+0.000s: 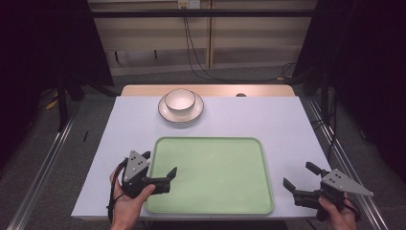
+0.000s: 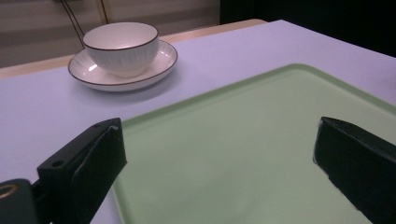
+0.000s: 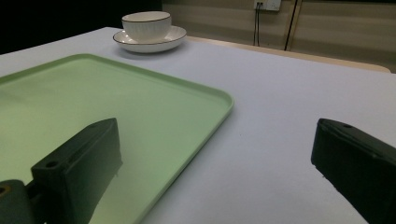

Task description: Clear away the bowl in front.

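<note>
Overhead light, even on table (image 1: 287,124); dark surround at left and right frame edges. Soft glare on tray (image 2: 243,154). Near jaws blurred at bottom of both gripper views.

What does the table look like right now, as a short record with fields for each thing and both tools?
bowl: white with a dark rim, upright on the saucer
saucer: white, at the far side of the table
tray: green, bare, near the front edge
table: white top
left tool: open, over the tray's left edge
right tool: open, right of the tray, holding nothing
</note>
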A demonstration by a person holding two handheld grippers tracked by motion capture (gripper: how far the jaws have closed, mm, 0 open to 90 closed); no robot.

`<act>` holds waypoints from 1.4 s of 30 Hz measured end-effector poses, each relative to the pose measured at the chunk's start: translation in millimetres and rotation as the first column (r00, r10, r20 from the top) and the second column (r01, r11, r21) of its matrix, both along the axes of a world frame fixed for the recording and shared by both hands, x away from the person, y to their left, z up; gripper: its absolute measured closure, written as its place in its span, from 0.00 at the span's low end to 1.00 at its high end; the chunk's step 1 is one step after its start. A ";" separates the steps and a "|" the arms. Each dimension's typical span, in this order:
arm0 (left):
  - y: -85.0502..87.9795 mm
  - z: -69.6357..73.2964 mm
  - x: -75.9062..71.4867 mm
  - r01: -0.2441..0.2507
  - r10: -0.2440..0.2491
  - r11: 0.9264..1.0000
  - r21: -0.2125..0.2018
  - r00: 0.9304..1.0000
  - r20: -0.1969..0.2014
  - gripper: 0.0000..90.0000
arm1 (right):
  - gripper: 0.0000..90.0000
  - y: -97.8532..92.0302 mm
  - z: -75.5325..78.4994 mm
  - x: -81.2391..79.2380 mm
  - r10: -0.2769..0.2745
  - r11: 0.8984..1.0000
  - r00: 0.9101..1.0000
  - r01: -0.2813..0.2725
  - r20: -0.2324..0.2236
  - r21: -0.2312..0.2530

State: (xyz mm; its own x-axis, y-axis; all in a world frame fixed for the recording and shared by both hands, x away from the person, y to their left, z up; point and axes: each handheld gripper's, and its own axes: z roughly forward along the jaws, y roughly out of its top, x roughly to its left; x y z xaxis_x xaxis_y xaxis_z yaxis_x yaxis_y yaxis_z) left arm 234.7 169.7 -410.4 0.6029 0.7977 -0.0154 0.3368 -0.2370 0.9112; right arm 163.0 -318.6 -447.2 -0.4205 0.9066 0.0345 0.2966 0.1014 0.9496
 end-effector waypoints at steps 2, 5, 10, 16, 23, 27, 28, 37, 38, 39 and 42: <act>0.2 0.1 3.2 0.001 -0.001 1.000 0.003 1.000 0.011 0.03 | 0.01 -0.5 0.0 -0.6 0.007 1.000 1.000 -0.007 0.000 -0.002; 0.8 -0.1 14.0 -0.010 0.010 1.000 0.012 1.000 0.002 0.03 | 0.01 -0.5 -0.2 0.1 0.005 1.000 1.000 -0.005 0.002 -0.002; 2.1 3.0 24.5 0.007 -0.006 1.000 0.019 1.000 -0.003 0.05 | 0.01 0.8 -0.2 -0.1 0.015 1.000 1.000 -0.015 0.000 -0.008; 1.2 4.4 37.6 -0.001 0.001 1.000 0.017 1.000 -0.002 0.05 | 0.01 0.9 -1.2 0.5 0.028 1.000 1.000 -0.028 -0.008 -0.011; 0.7 4.3 56.8 0.013 -0.012 0.999 0.030 1.000 -0.022 0.04 | 0.01 2.0 -0.8 -0.1 0.050 0.999 0.999 -0.050 -0.001 -0.018; -0.7 4.1 67.1 0.014 -0.012 0.999 0.048 1.000 -0.029 0.03 | 0.01 0.5 -2.0 1.4 0.035 0.999 0.999 -0.035 -0.009 -0.011; -0.7 4.1 67.1 0.014 -0.012 0.999 0.048 1.000 -0.029 0.03 | 0.01 0.5 -2.0 1.4 0.038 0.999 0.999 -0.038 -0.014 -0.004; 2.1 12.9 96.4 -0.027 0.029 0.999 0.032 0.998 -0.049 0.04 | 0.01 2.8 -1.5 2.2 0.057 0.998 0.998 -0.057 -0.004 -0.020; 2.1 13.2 99.6 -0.030 0.031 0.999 0.023 0.998 -0.051 0.04 | 0.01 2.7 -1.5 2.3 0.055 0.998 0.998 -0.055 -0.002 -0.020; 2.0 13.4 103.2 -0.028 0.029 0.999 0.026 0.998 -0.052 0.04 | 0.01 2.4 -1.5 2.2 0.056 0.998 0.998 -0.056 -0.002 -0.019; 1.0 14.2 112.8 -0.033 0.035 0.999 0.031 0.997 -0.072 0.06 | 0.01 1.3 -1.0 1.1 0.058 0.998 0.998 -0.058 -0.001 -0.017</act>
State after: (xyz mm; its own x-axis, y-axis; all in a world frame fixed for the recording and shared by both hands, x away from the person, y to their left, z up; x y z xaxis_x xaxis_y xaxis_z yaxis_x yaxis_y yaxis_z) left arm 347.5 170.7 -396.2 0.5737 0.8184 -0.0340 0.4099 -0.2509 0.8770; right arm 164.1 -317.2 -448.3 -0.4724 0.8811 0.0197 0.2899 0.1342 0.9476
